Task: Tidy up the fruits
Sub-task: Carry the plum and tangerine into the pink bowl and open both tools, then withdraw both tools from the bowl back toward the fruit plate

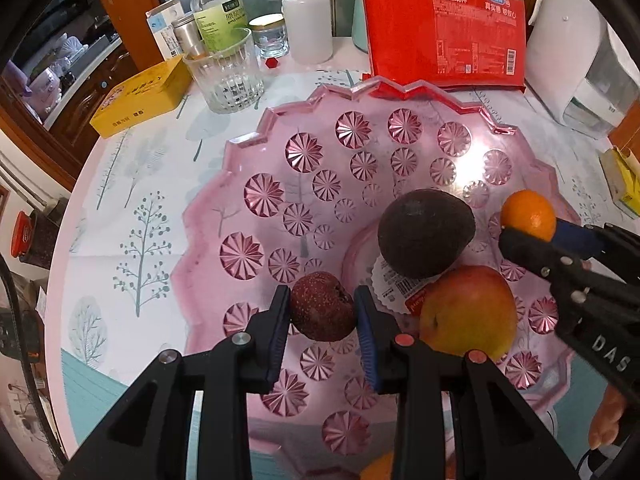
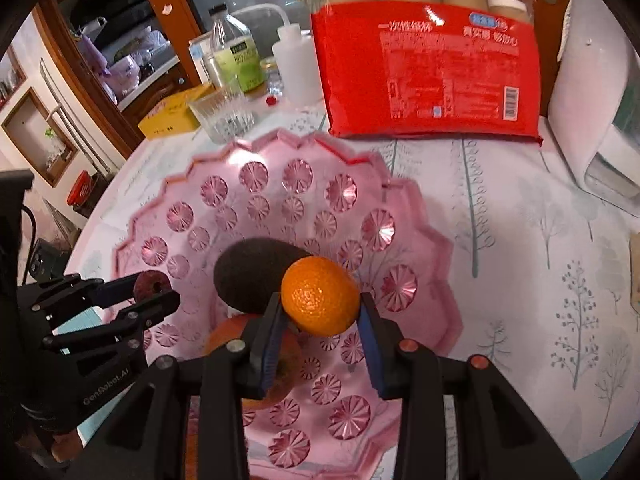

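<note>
A pink cut-glass fruit bowl (image 1: 248, 216) (image 2: 224, 164) stands on the table. In it lie a dark avocado (image 1: 426, 234) (image 2: 252, 276) and a red-yellow apple (image 1: 468, 314) (image 2: 228, 334). My left gripper (image 1: 322, 314) (image 2: 150, 294) is shut on a small dark-red wrinkled fruit (image 1: 322, 306) (image 2: 150, 286) over the bowl's near left part. My right gripper (image 2: 320, 312) (image 1: 520, 236) is shut on an orange tangerine (image 2: 320, 296) (image 1: 528, 214) above the bowl's right side, beside the avocado.
Behind the bowl stand a red pack of paper cups (image 1: 444, 24) (image 2: 428, 68), a ribbed glass tumbler (image 1: 226, 76) (image 2: 224, 114), bottles (image 1: 218, 8), a white squeeze bottle (image 1: 308, 26), a yellow box (image 1: 140, 96) and a white appliance (image 1: 576, 52) (image 2: 592, 112) at the right.
</note>
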The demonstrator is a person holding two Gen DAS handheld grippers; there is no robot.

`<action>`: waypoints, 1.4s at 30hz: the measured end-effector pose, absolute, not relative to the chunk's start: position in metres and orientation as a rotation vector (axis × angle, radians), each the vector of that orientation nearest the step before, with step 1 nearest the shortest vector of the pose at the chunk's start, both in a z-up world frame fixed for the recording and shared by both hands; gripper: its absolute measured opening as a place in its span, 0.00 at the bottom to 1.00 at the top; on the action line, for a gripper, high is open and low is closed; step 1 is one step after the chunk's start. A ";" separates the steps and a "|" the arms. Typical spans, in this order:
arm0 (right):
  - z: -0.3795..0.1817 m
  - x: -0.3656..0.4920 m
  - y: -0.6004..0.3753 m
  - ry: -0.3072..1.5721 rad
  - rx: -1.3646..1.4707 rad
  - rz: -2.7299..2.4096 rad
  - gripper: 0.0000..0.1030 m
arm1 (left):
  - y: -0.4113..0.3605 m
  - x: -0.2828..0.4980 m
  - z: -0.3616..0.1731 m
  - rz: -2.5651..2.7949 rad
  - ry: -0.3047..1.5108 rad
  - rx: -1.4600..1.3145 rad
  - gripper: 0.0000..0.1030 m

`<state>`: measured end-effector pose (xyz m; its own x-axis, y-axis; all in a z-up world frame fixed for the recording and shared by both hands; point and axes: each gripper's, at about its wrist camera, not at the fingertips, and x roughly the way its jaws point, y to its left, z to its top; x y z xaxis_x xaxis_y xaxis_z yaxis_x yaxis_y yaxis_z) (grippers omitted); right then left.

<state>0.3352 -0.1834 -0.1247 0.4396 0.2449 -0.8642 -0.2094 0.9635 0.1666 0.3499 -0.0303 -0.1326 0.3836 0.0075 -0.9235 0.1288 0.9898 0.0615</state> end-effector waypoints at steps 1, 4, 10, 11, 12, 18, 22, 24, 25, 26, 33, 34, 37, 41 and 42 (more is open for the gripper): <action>-0.127 0.335 -0.182 1.077 0.023 0.279 0.36 | -0.031 0.352 -0.135 -0.078 1.176 0.132 0.30; -0.131 0.333 -0.176 1.065 -0.042 0.268 0.36 | -0.032 0.353 -0.139 -0.087 1.176 0.126 0.31; -0.139 0.335 -0.177 1.085 -0.028 0.254 0.39 | -0.034 0.345 -0.135 -0.094 1.117 0.112 0.87; -0.139 0.335 -0.177 1.085 -0.030 0.251 0.41 | -0.035 0.343 -0.133 -0.099 1.105 0.112 0.87; -0.139 0.334 -0.177 1.082 -0.031 0.250 0.41 | -0.036 0.342 -0.132 -0.100 1.104 0.119 0.87; -0.131 0.328 -0.178 1.061 -0.005 0.259 0.41 | -0.033 0.335 -0.125 -0.108 1.085 0.108 0.87; -0.123 0.322 -0.180 1.044 0.021 0.267 0.41 | -0.031 0.328 -0.115 -0.096 1.055 0.104 0.87; -0.120 0.319 -0.180 1.044 0.030 0.268 0.41 | -0.030 0.325 -0.112 -0.096 1.052 0.104 0.87; -0.119 0.318 -0.180 1.043 0.034 0.268 0.41 | -0.030 0.323 -0.110 -0.097 1.046 0.101 0.87; -0.118 0.317 -0.180 1.041 0.037 0.270 0.41 | -0.029 0.321 -0.107 -0.100 1.036 0.096 0.87; -0.107 0.302 -0.180 1.035 0.057 0.272 0.41 | -0.026 0.303 -0.090 -0.136 1.010 0.066 0.87; -0.106 0.300 -0.180 1.037 0.061 0.273 0.41 | -0.026 0.300 -0.087 -0.139 1.012 0.074 0.87; -0.100 0.293 -0.178 1.031 0.055 0.270 0.41 | -0.027 0.294 -0.080 -0.135 1.012 0.088 0.87; -0.089 0.283 -0.176 1.022 0.066 0.265 0.41 | -0.023 0.284 -0.068 -0.144 1.011 0.082 0.87; -0.086 0.280 -0.176 1.020 0.070 0.264 0.41 | -0.023 0.281 -0.065 -0.140 1.008 0.087 0.87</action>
<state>0.2805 -0.1756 -0.0857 0.4947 0.2505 -0.8322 -0.1854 0.9659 0.1805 0.2813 -0.0229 -0.0654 0.5256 -0.0772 -0.8473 0.1571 0.9876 0.0075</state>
